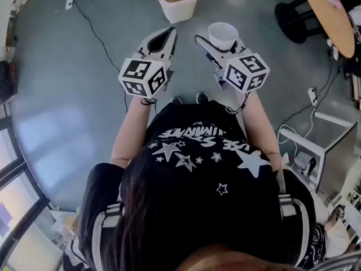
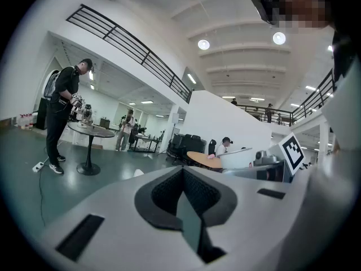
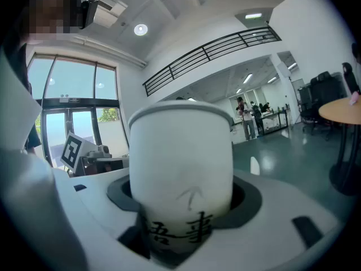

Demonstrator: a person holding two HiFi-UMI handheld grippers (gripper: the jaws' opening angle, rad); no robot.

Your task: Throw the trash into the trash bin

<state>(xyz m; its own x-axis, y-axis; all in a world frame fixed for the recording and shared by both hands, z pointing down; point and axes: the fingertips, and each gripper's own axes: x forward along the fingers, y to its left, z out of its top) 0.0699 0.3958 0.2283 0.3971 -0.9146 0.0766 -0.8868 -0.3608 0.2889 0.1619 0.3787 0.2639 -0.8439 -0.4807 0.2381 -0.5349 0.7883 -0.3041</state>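
Right gripper (image 1: 221, 43): the fingers are spread wide and clamp a white paper cup (image 1: 223, 34) from both sides. The cup stands upright with its open mouth facing up. In the right gripper view the cup (image 3: 181, 168) fills the space between the dark finger pads. Black printed characters show near its base.

Left gripper (image 1: 168, 34): the fingers are pressed together at the tips and carry nothing. In the left gripper view only the dark hollow of the pads shows behind the meeting line. Both grippers are held out in front of the person, side by side and apart, each with its marker cube nearest the body.

Trash bin (image 1: 174, 10): a cream, open-topped container standing on the grey floor (image 1: 67, 95). It is farther from the person than both grippers and lies between their two lines of reach. The cup is nearer than the bin and to its right. It is held above the floor, not over the bin opening.

Surroundings: a black cable (image 1: 96, 30) runs across the floor at far left. A round wooden worktop (image 1: 324, 10) stands at far right.
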